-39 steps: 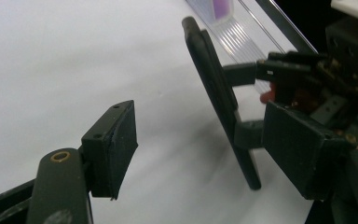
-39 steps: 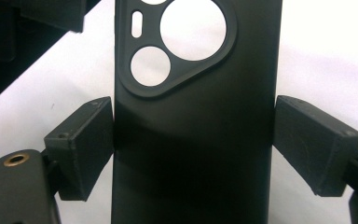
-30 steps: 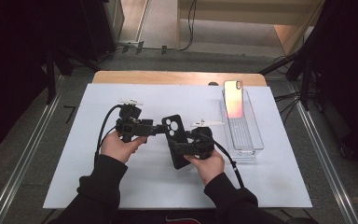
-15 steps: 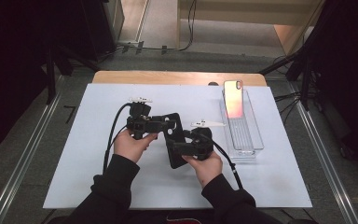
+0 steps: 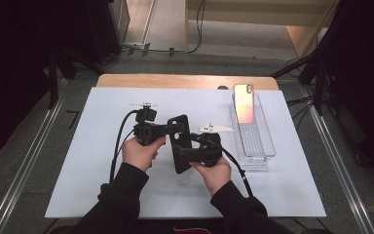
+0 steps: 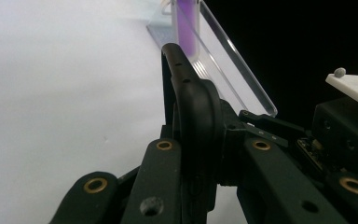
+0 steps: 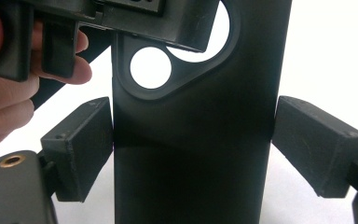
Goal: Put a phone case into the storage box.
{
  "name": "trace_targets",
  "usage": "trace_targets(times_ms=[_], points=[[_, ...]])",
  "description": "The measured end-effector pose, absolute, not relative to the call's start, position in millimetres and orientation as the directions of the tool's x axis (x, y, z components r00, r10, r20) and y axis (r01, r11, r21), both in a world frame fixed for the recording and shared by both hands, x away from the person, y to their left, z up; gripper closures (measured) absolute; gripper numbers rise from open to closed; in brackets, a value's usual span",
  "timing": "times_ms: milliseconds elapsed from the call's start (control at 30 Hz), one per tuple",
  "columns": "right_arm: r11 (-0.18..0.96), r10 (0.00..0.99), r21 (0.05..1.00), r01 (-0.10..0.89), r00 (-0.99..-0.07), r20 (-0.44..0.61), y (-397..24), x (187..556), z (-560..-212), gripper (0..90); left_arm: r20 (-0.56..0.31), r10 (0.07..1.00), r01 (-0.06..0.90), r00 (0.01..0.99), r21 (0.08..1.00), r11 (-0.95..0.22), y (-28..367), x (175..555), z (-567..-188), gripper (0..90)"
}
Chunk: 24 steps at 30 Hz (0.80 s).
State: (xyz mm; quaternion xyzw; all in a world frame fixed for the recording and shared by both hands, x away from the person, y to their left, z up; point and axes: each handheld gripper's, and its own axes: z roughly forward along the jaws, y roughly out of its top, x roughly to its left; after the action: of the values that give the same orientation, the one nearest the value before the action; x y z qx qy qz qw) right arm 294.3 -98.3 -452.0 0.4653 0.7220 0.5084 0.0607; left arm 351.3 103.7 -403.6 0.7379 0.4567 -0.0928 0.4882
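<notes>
A black phone case (image 5: 179, 142) is held above the white mat between both grippers. My right gripper (image 5: 189, 155) is shut across its width; in the right gripper view both pads (image 7: 81, 144) press the sides of the case (image 7: 196, 154). My left gripper (image 5: 174, 128) comes from the left, and its jaws have just been closing on the case's camera end. In the left gripper view the case (image 6: 191, 102) stands edge-on between the jaws of that gripper (image 6: 212, 154). The left gripper (image 7: 135, 18) and a hand (image 7: 9, 93) show at the top of the right gripper view.
A clear plastic tray (image 5: 262, 146) lies on the mat's right side, with a phone (image 5: 244, 103) leaning upright at its far end. The tray (image 6: 235, 74) and phone (image 6: 187, 28) lie beyond the case. The white mat (image 5: 92, 190) covers the table; cables trail from both grippers.
The left gripper has moved right to the upper end of the case and its jaws have closed on it. The right gripper has kept its grip and stayed in place.
</notes>
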Motion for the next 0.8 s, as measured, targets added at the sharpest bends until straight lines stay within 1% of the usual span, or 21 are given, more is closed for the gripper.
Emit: trace_targets(times_ms=[67, 100, 167, 200, 267, 400, 600, 667, 800], points=[[0.053, 0.715, 0.807, 0.588, -0.587, 0.381, -101.4, 294.0, -449.6, 13.4, -0.582, 0.583, 0.762, 0.567, 0.640, -0.103, 104.6, 351.3, -402.8, 82.4], [0.079, 0.701, 0.805, 0.588, -0.607, 0.374, -102.7, 294.4, -448.6, 13.2, -0.583, 0.583, 0.762, 0.567, 0.639, -0.102, 105.0, 351.4, -402.6, 82.3], [0.109, 0.664, 0.786, 0.608, -0.633, 0.398, -105.0, 297.4, -447.1, 9.2, -0.572, 0.587, 0.755, 0.573, 0.648, -0.106, 105.4, 350.7, -401.8, 82.3], [0.125, 0.664, 0.784, 0.609, -0.638, 0.390, -106.3, 298.4, -447.2, 8.4, -0.564, 0.591, 0.750, 0.576, 0.653, -0.107, 105.5, 350.3, -401.4, 82.2], [0.145, 0.664, 0.778, 0.611, -0.643, 0.381, -108.5, 300.1, -448.0, 0.0, -0.554, 0.595, 0.743, 0.582, 0.659, -0.113, 105.8, 349.9, -400.8, 82.2], [0.197, 0.655, 0.755, 0.625, -0.657, 0.373, -114.0, 302.8, -450.0, 0.0, -0.521, 0.603, 0.712, 0.604, 0.693, -0.114, 106.1, 347.7, -398.8, 82.2], [0.294, 0.595, 0.728, 0.619, -0.715, 0.367, -122.1, 302.4, -449.7, 0.0, -0.461, 0.606, 0.648, 0.648, 0.752, -0.122, 108.5, 343.8, -396.0, 82.2], [0.315, 0.580, 0.726, 0.612, -0.729, 0.363, -124.7, 300.8, -450.0, 0.0, -0.414, 0.614, 0.603, 0.672, 0.787, -0.130, 107.7, 340.6, -394.9, 82.1], [0.323, 0.577, 0.722, 0.612, -0.732, 0.363, -130.5, 298.2, -451.2, 0.0, -0.369, 0.613, 0.559, 0.699, 0.816, -0.145, 105.3, 337.8, -396.5, 82.1]])
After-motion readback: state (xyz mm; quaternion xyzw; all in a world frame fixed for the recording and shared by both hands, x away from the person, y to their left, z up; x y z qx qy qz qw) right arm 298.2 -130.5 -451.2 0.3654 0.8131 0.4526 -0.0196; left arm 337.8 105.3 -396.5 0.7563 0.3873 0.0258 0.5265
